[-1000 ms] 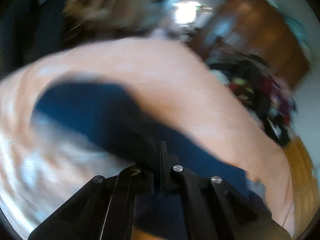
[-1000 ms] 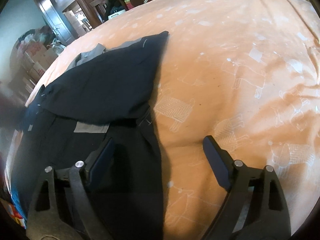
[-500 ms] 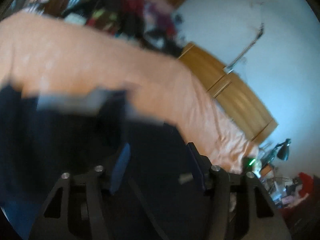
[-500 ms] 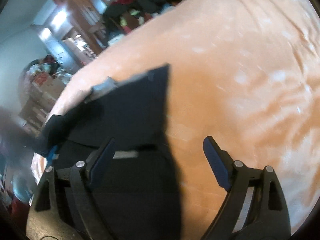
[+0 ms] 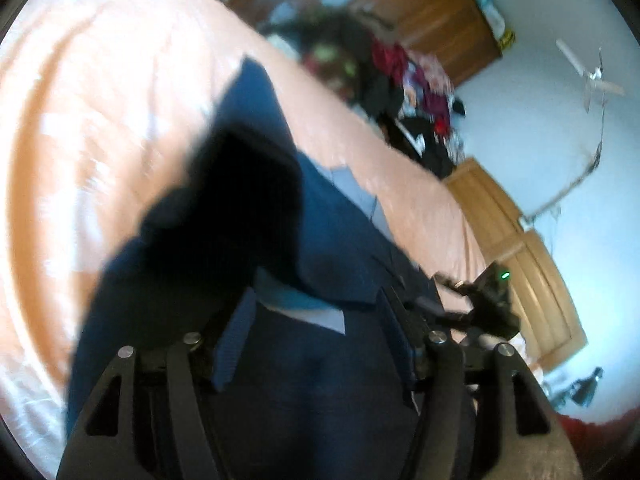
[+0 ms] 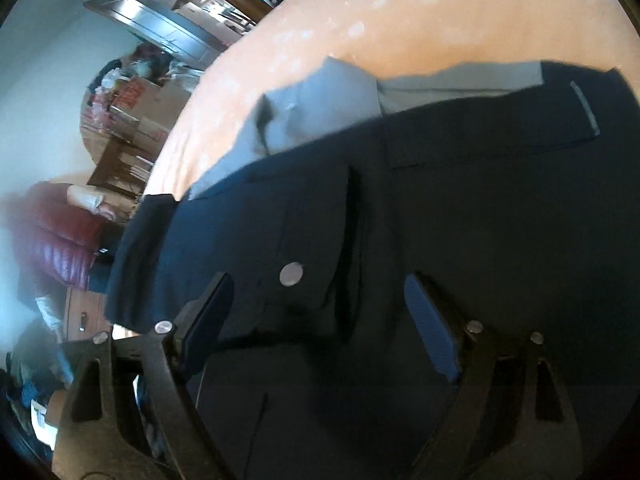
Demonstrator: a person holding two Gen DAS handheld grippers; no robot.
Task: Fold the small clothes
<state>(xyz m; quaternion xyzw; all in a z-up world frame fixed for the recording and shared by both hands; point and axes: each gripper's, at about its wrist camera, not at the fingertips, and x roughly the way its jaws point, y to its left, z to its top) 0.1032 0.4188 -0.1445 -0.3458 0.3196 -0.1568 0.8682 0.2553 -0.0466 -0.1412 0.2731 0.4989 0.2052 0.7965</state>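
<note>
A dark navy garment (image 5: 344,240) with grey lining (image 6: 320,100) and a metal snap button (image 6: 291,273) lies partly folded on the orange bedsheet (image 5: 100,120). My left gripper (image 5: 316,340) hovers open just above the garment, its blue pads (image 5: 232,344) on either side of a folded edge with a pale strip. Low over the waistband area, my right gripper (image 6: 320,320) is open too, the snap button just ahead of its pads (image 6: 432,328). The left wrist view, which is blurred, shows the right gripper (image 5: 488,300) at the right with a green light.
The orange bedsheet (image 6: 400,20) stretches far beyond the garment. A pile of clothes (image 5: 400,80) and wooden wardrobes (image 5: 520,240) stand past the bed. A red leather chair (image 6: 52,240) and cardboard boxes (image 6: 136,104) sit off the bed's left side.
My left gripper was shut on the garment a second ago; it has opened and now hovers over it. My right gripper has moved in from the sheet to above the waistband.
</note>
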